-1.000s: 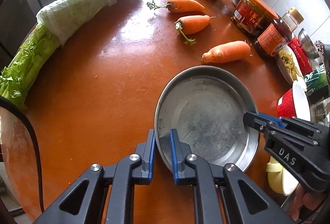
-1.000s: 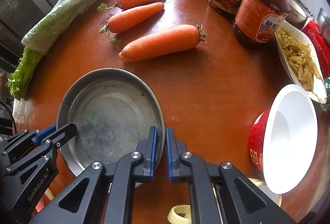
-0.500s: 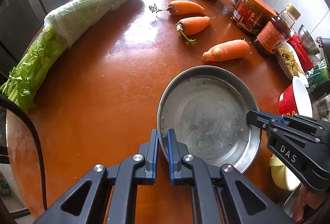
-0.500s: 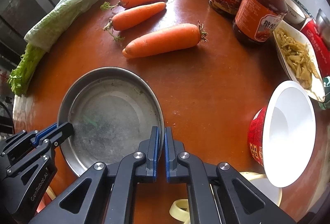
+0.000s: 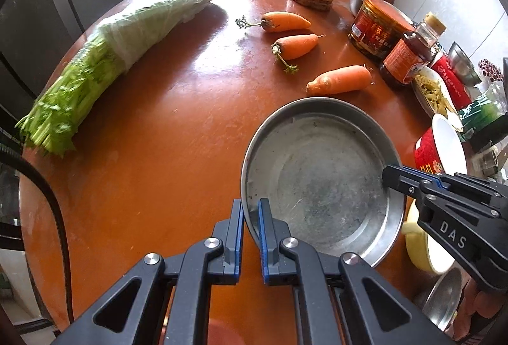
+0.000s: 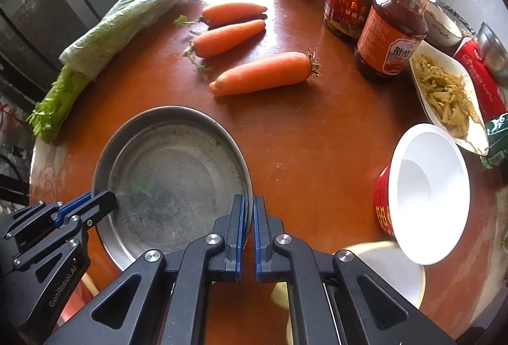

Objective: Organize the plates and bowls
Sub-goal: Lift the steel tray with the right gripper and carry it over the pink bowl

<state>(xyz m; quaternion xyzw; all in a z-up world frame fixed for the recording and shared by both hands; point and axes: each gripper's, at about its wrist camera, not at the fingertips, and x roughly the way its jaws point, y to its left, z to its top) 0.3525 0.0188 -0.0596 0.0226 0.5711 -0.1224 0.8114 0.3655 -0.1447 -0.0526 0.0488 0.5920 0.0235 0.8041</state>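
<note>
A round shallow metal plate (image 5: 320, 183) (image 6: 177, 176) hangs a little above the orange-brown round table (image 5: 165, 135), held from both sides. My left gripper (image 5: 250, 218) is shut on the plate's left rim, one blue pad inside and one outside. My right gripper (image 6: 249, 215) is shut on the opposite rim in the same way. Each gripper shows in the other's view: the right gripper (image 5: 393, 180) at the plate's right edge, the left gripper (image 6: 101, 202) at its left edge. A red-and-white paper bowl (image 6: 428, 192) lies tilted on the right, and a yellow-rimmed bowl (image 6: 397, 275) sits below it.
Three carrots (image 6: 263, 73) lie beyond the plate. A bagged bunch of celery (image 5: 127, 40) stretches along the table's left edge. Jars (image 6: 349, 5), a sauce bottle (image 6: 393, 27) and a white dish of shredded food (image 6: 451, 94) crowd the right. Another metal dish (image 5: 444, 297) sits low right.
Both grippers pinched tighter on the plate's rim and rose with it; the table and carrots now look farther away.
</note>
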